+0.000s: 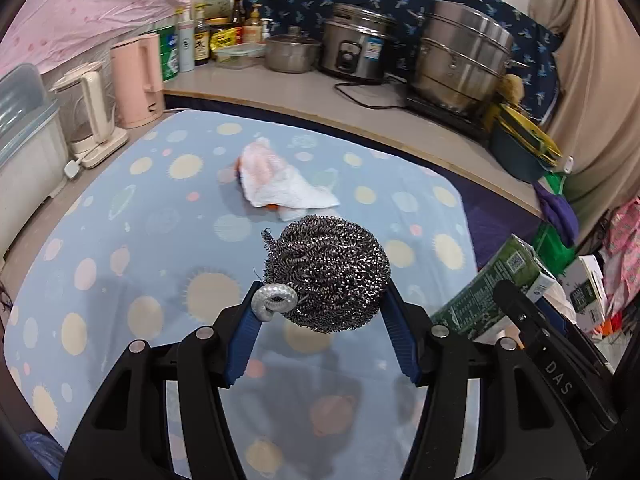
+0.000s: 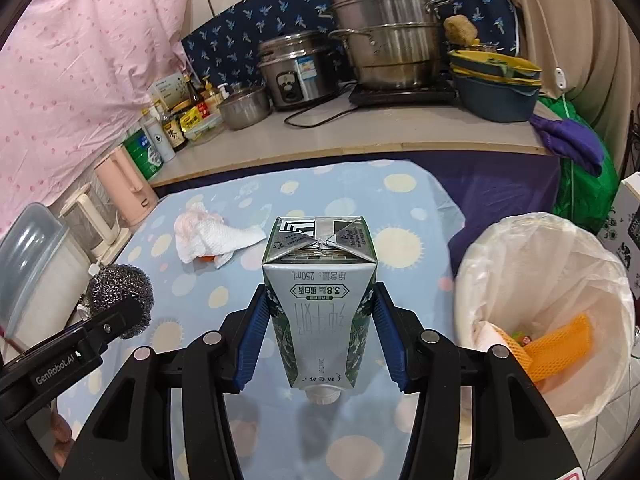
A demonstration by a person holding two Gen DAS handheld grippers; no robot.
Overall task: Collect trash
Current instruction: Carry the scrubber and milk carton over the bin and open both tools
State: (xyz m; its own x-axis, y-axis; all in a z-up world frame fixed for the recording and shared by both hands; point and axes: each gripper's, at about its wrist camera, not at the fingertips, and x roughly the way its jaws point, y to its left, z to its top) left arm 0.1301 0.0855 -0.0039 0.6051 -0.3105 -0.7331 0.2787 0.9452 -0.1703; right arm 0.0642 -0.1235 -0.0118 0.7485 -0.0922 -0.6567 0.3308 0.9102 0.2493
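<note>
My right claw [image 2: 318,316] pinched the milk carton [image 2: 320,304] nearer the lined bin [image 2: 520,240] off to its right, while my left claw [image 1: 320,304] gripped the steel scourer [image 1: 328,272].

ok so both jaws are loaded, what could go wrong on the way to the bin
1. The carton is held upside down with its cap at the bottom; any leftover milk could drip on the cloth.
2. The scourer sits out at the left fingertips and may slip free.
3. The two grippers are close together and could collide at the bin.
</note>
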